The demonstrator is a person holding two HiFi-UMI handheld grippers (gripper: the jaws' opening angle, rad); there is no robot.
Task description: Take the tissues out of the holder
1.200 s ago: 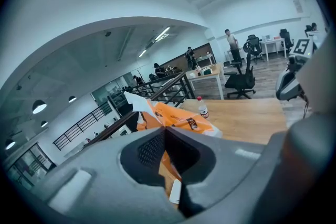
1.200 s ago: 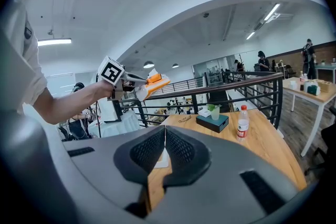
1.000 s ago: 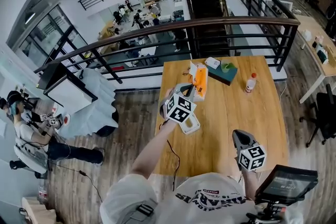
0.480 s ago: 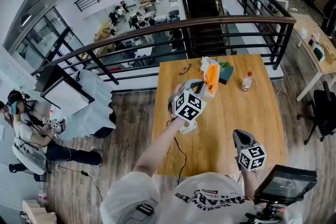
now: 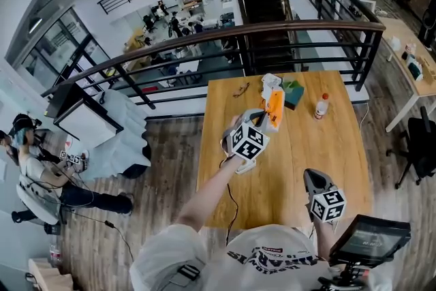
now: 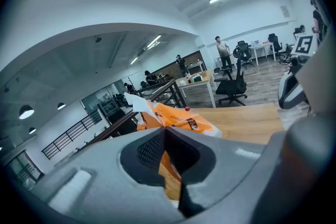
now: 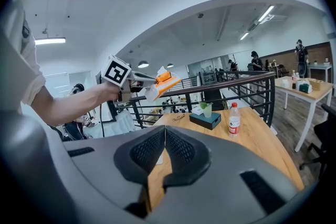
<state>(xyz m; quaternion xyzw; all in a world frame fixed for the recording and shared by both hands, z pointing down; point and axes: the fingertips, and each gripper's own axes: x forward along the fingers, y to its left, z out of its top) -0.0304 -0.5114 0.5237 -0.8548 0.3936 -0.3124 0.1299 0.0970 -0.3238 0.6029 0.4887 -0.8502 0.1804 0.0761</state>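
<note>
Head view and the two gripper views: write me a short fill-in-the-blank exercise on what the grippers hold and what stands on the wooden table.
1. The left gripper holds the orange plastic tissue pack up in the ____, off the wooden table.
2. The right gripper, jaws together, holds ____.
3. The clear plastic bottle on the table has a ____ cap.
4. In the right gripper view, the dark teal box stands to the ____ of the bottle.

Missing words: air; nothing; red; left.

White printed T-shirt (image 5: 272, 259); grey left gripper (image 5: 264, 115), right gripper (image 5: 310, 174); black-and-white marker cubes (image 5: 249, 142).
</note>
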